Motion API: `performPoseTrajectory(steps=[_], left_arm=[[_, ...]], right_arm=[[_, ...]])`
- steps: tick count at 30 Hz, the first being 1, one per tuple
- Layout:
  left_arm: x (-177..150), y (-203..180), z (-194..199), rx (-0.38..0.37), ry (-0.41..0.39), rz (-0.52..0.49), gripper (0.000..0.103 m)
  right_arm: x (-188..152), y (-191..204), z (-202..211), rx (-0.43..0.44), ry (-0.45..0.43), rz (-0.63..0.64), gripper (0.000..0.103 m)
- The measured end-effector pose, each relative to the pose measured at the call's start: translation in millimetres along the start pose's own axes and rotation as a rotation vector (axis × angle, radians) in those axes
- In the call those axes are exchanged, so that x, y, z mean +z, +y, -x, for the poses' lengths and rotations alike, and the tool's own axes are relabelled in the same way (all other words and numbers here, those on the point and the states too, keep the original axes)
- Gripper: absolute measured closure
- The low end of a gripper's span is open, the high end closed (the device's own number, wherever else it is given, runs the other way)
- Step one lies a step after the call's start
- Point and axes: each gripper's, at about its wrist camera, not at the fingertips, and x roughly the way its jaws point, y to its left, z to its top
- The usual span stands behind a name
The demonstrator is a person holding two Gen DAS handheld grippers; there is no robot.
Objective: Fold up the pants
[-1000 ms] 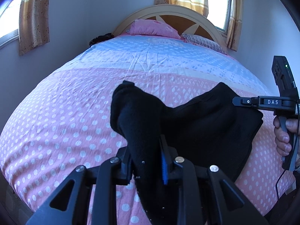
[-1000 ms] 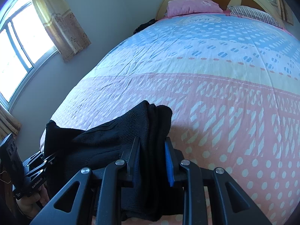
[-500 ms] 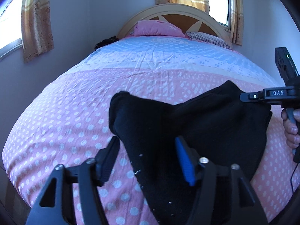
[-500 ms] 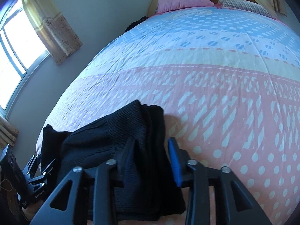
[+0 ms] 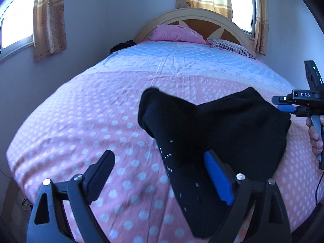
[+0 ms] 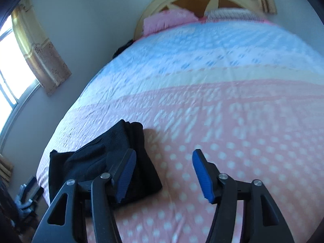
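The black pants (image 5: 226, 125) lie as a folded bundle on the pink dotted bedsheet (image 5: 85, 125), near the bed's front edge. My left gripper (image 5: 160, 174) hovers over the bundle's near left end with its jaws opening. That end lies between them by the blue pad, and nothing is gripped. In the right wrist view the pants (image 6: 95, 162) sit at the lower left. My right gripper (image 6: 164, 170) is to their right, jaws opening over bare sheet, its left finger just over the cloth's edge. A hand (image 5: 316, 137) holds that right gripper (image 5: 291, 107) at the bundle's right side.
Pink and striped pillows (image 5: 178, 33) lean on the arched headboard (image 5: 194, 14) at the far end. A grey wall with curtained windows (image 5: 48, 20) runs along the left side. A dark object (image 5: 121, 46) lies at the bed's far left corner.
Both grippers have gone from shut on the pants to wide open and let the cloth drop onto the bed. The right gripper has swung to the right, off the bundle.
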Motion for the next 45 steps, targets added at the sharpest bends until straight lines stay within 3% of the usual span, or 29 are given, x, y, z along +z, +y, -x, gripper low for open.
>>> performPoseTrajectory(steps=[7, 16, 20, 45], left_arm=[[18.4, -8.0, 60.3, -0.039, -0.116, -0.006, 0.005], [36.4, -19.0, 120.0, -0.074, -0.236, 0.016, 0.0], [39.1, -24.7, 130.6, -0.069, -0.26, -0.003, 0.0], [34.8, -38.7, 129.9, -0.051, -0.242, -0.028, 0.0]], right_arm=[[-32.1, 34.8, 85.5, 0.002, -0.13, 0.12, 0.037], [-54.6, 76.7, 145.2, 0.0, -0.25, 0.269, 0.036], [-58.6, 80.7, 153.4, -0.01, -0.277, 0.284, 0.029], [-73.8, 81.1, 151.8, 0.006, -0.259, 0.3, 0.029]])
